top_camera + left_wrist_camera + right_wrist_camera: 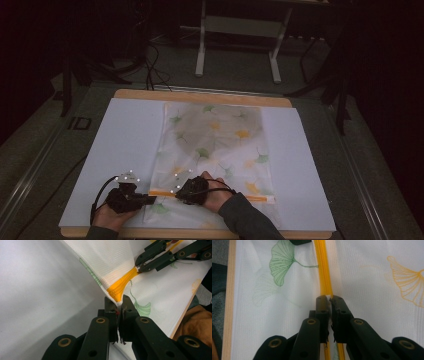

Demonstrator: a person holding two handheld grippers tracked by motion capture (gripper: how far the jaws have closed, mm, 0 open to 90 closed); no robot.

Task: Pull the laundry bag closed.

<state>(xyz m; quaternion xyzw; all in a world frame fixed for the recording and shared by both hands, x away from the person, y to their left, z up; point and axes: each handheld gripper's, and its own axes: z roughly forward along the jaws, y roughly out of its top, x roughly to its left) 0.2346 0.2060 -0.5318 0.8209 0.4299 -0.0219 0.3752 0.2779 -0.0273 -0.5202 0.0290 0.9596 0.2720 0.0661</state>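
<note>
High view: white mesh zipper bag (216, 150) printed with green and yellow ginkgo leaves, lying flat on a white sheet (125, 145) over the wooden desk (200, 96); orange zipper (215, 196) running across the bag near its closer end; left hand-held gripper (150, 200) at the bag's near-left corner, right hand-held gripper (176, 194) just beside it on the zipper line, both gripped by the person's hands entering from the bottom edge; dark floor and a white desk frame (240, 45) beyond.

Left gripper view: left hand-held gripper (119, 305) pressed together, pinching the end of the orange zipper (120, 285) at the corner of the mesh bag (110, 257); fabric lifted and pulled taut off the white sheet (37, 290) from that corner; right hand-held gripper (140, 267) farther off at top right, tips clamped on the same zipper; green ginkgo leaf print (143, 308) just right of the jaws; wooden desk edge (183, 315) at right.

Right gripper view: right hand-held gripper (330, 300) pressed together, pinching a small white piece on the orange zipper (323, 267), most likely the slider pull, hard to tell; zipper running straight away from the jaws up the middle; mesh bag (362, 270) flat on both sides, green ginkgo leaf (282, 262) at left, yellow ginkgo leaf outline (409, 282) at right; dark tip of the left hand-held gripper (299, 242) at the top edge beside the zipper; wooden desk edge (229, 302) along the left.
</note>
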